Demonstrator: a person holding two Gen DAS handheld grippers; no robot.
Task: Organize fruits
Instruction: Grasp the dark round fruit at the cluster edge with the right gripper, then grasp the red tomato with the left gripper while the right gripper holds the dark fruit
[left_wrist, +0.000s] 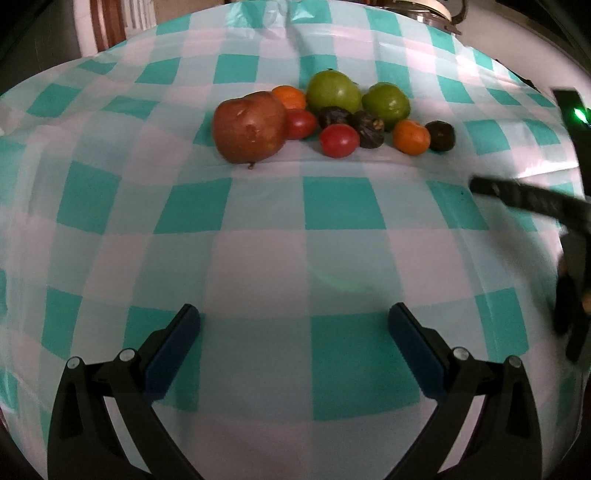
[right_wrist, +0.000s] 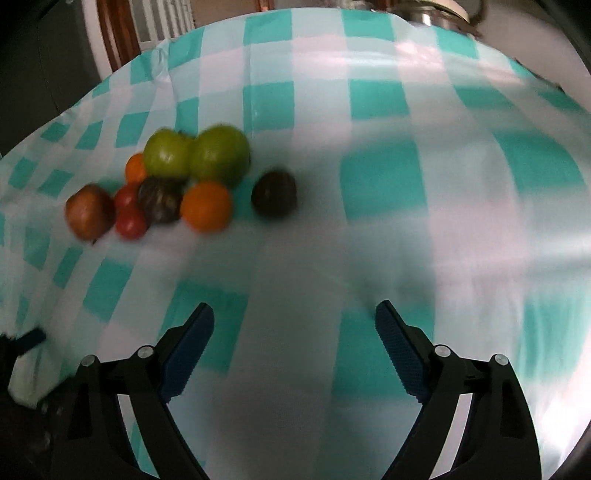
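Hovering above the tablecloth (left_wrist: 258, 258), both tongs (left_wrist: 294, 325) (right_wrist: 294, 321) gape empty.

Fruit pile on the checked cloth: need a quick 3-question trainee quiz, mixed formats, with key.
1. True or false: the left gripper holds a fruit.
2. How many green fruits are in the pile? A) one B) two C) four
3. Fill in: the biggest fruit, the brownish-red apple, lies at the pile's ___ end in the left wrist view.

Key: 1 false, its jaws are open and empty. 2 B, green fruits. 3 left.

Glossy checked tablecloth (left_wrist: 332, 206); shiny green fruit (left_wrist: 333, 91); wrinkled dark fruit (left_wrist: 367, 130).
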